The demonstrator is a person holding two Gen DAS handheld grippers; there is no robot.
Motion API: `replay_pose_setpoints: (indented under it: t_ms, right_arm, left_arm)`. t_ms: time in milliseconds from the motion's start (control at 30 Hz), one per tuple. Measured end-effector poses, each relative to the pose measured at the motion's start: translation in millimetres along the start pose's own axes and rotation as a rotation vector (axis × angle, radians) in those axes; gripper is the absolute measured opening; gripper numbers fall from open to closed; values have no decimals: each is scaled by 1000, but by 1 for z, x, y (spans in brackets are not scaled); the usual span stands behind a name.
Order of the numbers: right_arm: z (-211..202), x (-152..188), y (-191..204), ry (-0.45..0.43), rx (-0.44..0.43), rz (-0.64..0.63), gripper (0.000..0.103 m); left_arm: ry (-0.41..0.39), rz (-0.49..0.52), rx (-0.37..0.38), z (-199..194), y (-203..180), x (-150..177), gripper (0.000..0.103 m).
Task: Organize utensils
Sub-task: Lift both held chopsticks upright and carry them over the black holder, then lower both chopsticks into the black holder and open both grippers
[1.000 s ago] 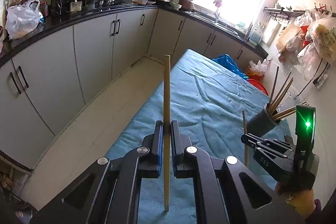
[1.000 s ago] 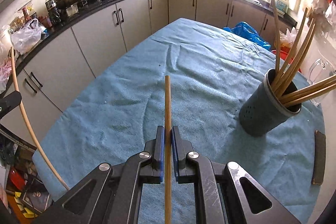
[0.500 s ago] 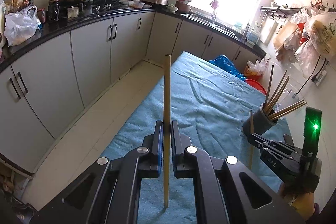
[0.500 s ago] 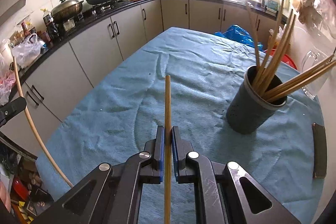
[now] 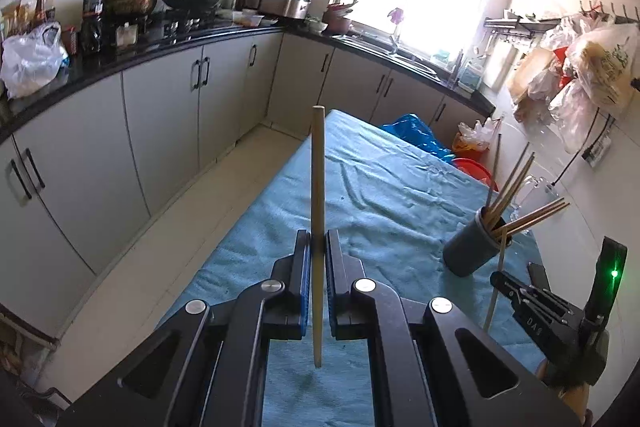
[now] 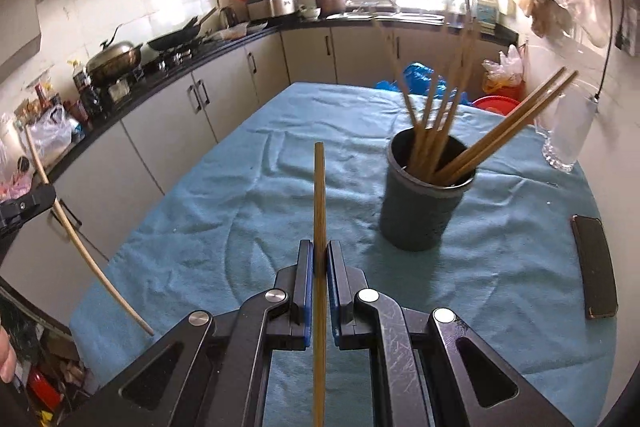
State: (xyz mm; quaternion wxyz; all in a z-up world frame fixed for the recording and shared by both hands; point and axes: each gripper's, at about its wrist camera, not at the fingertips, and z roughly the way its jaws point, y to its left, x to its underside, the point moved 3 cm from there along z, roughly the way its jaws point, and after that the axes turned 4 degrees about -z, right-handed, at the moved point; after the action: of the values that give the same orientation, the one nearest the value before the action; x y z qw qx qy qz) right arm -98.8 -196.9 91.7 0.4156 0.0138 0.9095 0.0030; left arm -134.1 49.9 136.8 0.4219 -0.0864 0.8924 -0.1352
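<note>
A dark holder (image 6: 424, 203) on the blue-clothed bench (image 6: 240, 211), toward its right side, bristles with chopsticks (image 6: 444, 123) fanning up and right. Each tongs is clamped on one chopstick: left tongs (image 5: 318, 259) on a pale chopstick (image 5: 317, 187), right tongs (image 6: 319, 263) on a brown chopstick (image 6: 319, 211). Bare cloth lies open left of the holder; a phone (image 6: 594, 263) lies by the right edge.

Black fingers (image 5: 302, 267), blue pads (image 6: 306, 291)
</note>
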Motion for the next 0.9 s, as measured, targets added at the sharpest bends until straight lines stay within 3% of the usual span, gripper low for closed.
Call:
replay_pose_setpoints:
  t_ms: [300, 600, 900]
  right_arm:
    - [-48, 10, -38, -112, 21, 86, 8]
    - [-88, 14, -81, -198, 33, 149, 8]
    - [-117, -11, -95, -316, -16, 144, 8]
  left_arm:
    - [70, 83, 73, 22, -56, 16, 7]
    - [93, 194, 92, 29, -112, 24, 7]
    - [84, 214, 166, 11, -143, -3, 7]
